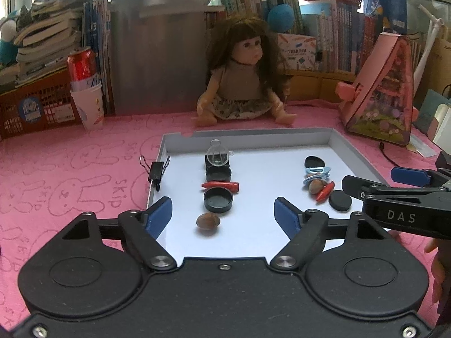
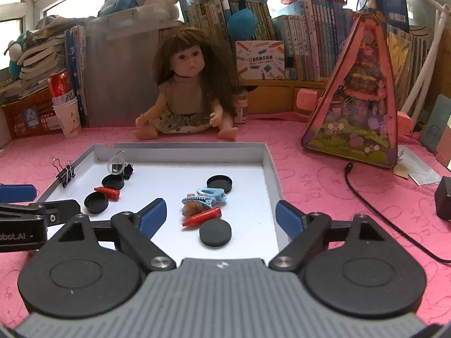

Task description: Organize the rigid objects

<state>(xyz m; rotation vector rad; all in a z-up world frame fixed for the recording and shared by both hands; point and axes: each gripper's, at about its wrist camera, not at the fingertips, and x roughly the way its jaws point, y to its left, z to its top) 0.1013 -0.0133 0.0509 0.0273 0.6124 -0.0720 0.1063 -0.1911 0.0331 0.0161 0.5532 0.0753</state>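
Glass piece [image 1: 216, 154] hiding black item behind

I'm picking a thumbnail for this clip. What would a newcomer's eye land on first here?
Probably the long-haired doll sitting upright on the pink mat just behind the shallow white tray. Next, the tray's small items lined up in two rows: black caps, red cone pieces and nuts on the left, and light blue clips on the right. Both the left gripper and the right gripper hang open and empty at the tray's near end.

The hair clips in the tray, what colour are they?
The hair clips are light blue, clearest in the right wrist view.
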